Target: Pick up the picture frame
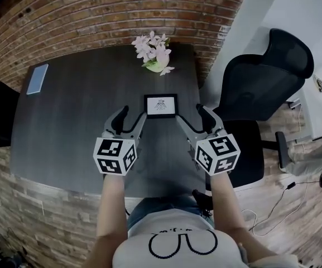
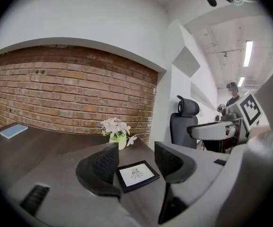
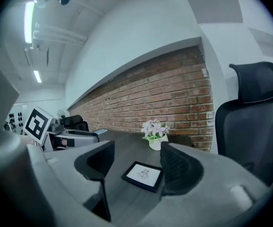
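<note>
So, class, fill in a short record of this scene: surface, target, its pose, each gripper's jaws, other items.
surface: dark table
target: frame
pose: lying flat, untouched
left gripper: jaws open, empty, short of the frame
right gripper: jaws open, empty, short of the frame
other items: flowers, blue book, chair

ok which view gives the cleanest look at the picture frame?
Head view: the picture frame lies flat on the table, seen whole from above, with nothing overlapping it. The left gripper view and the right gripper view show it closer but at a slant, and in each a jaw covers part of one edge.
</note>
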A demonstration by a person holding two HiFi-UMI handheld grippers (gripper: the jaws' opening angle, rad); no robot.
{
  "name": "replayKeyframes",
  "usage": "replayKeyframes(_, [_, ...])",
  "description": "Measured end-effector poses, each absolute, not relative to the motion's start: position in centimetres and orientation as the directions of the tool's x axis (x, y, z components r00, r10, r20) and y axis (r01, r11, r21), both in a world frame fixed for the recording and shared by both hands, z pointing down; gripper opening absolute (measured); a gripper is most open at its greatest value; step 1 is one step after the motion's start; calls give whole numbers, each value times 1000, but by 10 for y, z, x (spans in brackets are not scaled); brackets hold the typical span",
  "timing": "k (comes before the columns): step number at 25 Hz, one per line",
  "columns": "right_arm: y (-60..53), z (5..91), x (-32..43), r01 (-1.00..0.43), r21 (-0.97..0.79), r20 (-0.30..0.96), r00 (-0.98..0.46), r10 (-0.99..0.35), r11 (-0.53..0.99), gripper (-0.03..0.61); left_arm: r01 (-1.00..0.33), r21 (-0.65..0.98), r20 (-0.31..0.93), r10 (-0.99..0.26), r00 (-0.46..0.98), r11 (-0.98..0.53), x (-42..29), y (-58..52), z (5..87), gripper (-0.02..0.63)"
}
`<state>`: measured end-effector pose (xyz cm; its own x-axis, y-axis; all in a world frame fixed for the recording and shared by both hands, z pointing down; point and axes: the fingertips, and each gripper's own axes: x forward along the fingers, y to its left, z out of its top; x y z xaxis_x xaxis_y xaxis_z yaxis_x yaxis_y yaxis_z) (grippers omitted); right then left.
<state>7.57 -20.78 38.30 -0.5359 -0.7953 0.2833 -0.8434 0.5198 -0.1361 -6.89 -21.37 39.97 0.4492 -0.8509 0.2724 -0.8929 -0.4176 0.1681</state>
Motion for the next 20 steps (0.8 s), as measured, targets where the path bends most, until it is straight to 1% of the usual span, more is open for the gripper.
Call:
replayKeyframes(6, [-237, 416, 73, -835, -92, 362, -535, -763, 542, 290, -904, 164, 333, -840, 428, -395, -68, -241, 428, 227])
replayKeyframes(12, [-261, 457, 79, -870, -153, 439, -485, -756, 469, 279, -905, 203, 411, -806, 425, -374, -69, -264, 463, 212])
replayKeyframes(16, [-271, 486, 80, -885, -187, 506, -459, -730, 426, 262, -907, 234, 489, -764, 422, -351, -69, -277, 494, 207])
replayKeyframes(18, [-278, 499, 80, -890, -199, 527, -450, -721, 410, 240, -909, 243, 515, -749, 416, -337, -67, -286, 508, 201])
replayKeyframes(20, [-283, 512, 80, -894, -206, 545, -443, -712, 398, 233, -914, 252, 543, -735, 406, -319, -66, -292, 523, 195])
